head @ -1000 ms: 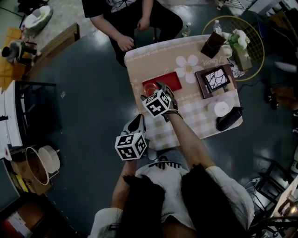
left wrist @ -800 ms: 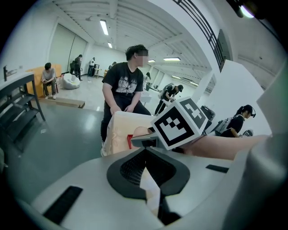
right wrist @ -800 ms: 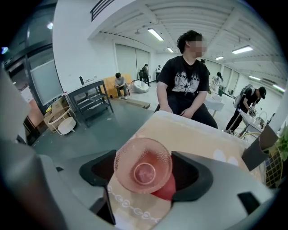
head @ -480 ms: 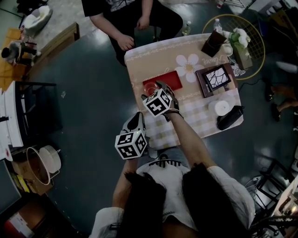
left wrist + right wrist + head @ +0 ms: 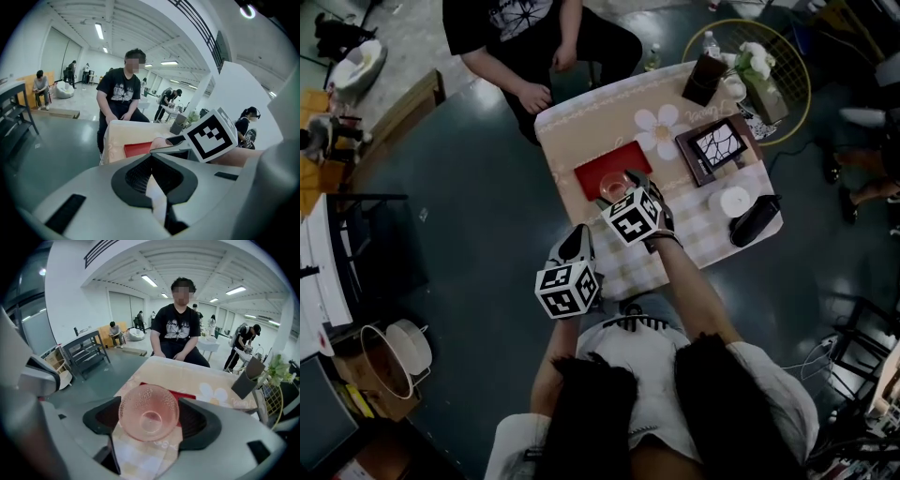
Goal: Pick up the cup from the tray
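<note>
A pink translucent cup (image 5: 149, 412) with a dimpled wall sits between the jaws of my right gripper (image 5: 149, 416), which is shut on it from both sides. Its mouth faces the camera. In the head view the cup (image 5: 614, 190) is at the near edge of the red tray (image 5: 609, 167), with the right gripper (image 5: 623, 187) around it. From the right gripper view the red tray (image 5: 187, 393) shows just behind the cup, checkered cloth below it. My left gripper (image 5: 577, 248) hangs off the table's near left corner, its jaws (image 5: 152, 187) together on nothing.
A person in a black shirt (image 5: 534, 37) sits at the table's far side. On the table (image 5: 581, 117) stand a framed picture (image 5: 715, 148), a white round object (image 5: 732, 202), a black case (image 5: 755, 220), a dark box (image 5: 706, 80) and flowers (image 5: 757, 64).
My right gripper, holding the cup, has shifted a little to the right along the tray's near edge. The left gripper has kept its place. The head view has shifted.
</note>
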`<act>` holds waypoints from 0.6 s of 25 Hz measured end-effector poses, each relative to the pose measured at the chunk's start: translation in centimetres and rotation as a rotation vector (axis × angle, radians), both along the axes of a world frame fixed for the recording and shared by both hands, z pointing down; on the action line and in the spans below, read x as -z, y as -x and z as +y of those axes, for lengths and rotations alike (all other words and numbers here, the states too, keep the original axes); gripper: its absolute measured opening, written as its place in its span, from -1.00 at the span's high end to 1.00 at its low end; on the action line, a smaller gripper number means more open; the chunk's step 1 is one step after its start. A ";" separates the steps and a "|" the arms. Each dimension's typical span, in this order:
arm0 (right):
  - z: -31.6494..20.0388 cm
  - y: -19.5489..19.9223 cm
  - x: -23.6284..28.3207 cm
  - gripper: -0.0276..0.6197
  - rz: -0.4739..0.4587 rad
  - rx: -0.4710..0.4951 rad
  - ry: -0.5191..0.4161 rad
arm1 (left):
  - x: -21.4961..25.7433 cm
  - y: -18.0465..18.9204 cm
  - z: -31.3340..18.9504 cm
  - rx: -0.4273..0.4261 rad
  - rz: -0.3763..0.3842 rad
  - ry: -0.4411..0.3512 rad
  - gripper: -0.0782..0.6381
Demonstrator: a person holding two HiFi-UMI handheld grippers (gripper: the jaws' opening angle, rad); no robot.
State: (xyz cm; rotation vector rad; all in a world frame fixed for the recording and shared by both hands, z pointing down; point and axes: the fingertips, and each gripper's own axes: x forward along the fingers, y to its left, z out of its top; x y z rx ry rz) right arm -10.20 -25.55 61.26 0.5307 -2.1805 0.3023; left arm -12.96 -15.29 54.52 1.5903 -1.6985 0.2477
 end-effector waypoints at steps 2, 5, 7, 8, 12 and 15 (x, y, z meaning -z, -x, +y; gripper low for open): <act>0.1 -1.8 0.1 -0.28 0.009 -0.034 0.000 | 0.2 -0.7 -0.3 -0.031 -0.002 -0.007 0.76; 0.3 -4.6 -0.2 -0.28 0.028 -0.085 0.003 | 0.4 -2.1 -0.8 -0.079 0.001 -0.019 0.76; 0.5 -6.6 -0.6 -0.28 0.043 -0.121 0.011 | 0.4 -3.0 -1.0 -0.110 0.003 -0.022 0.76; 0.7 -7.4 -0.7 -0.28 0.046 -0.139 0.015 | 0.4 -3.4 -1.1 -0.124 0.004 -0.022 0.76; 1.1 -10.1 -0.7 -0.28 0.044 -0.207 0.023 | 0.4 -4.9 -1.5 -0.180 0.003 -0.020 0.76; 1.5 -12.1 -0.6 -0.28 0.054 -0.244 0.021 | 0.4 -6.3 -1.7 -0.213 0.007 -0.023 0.76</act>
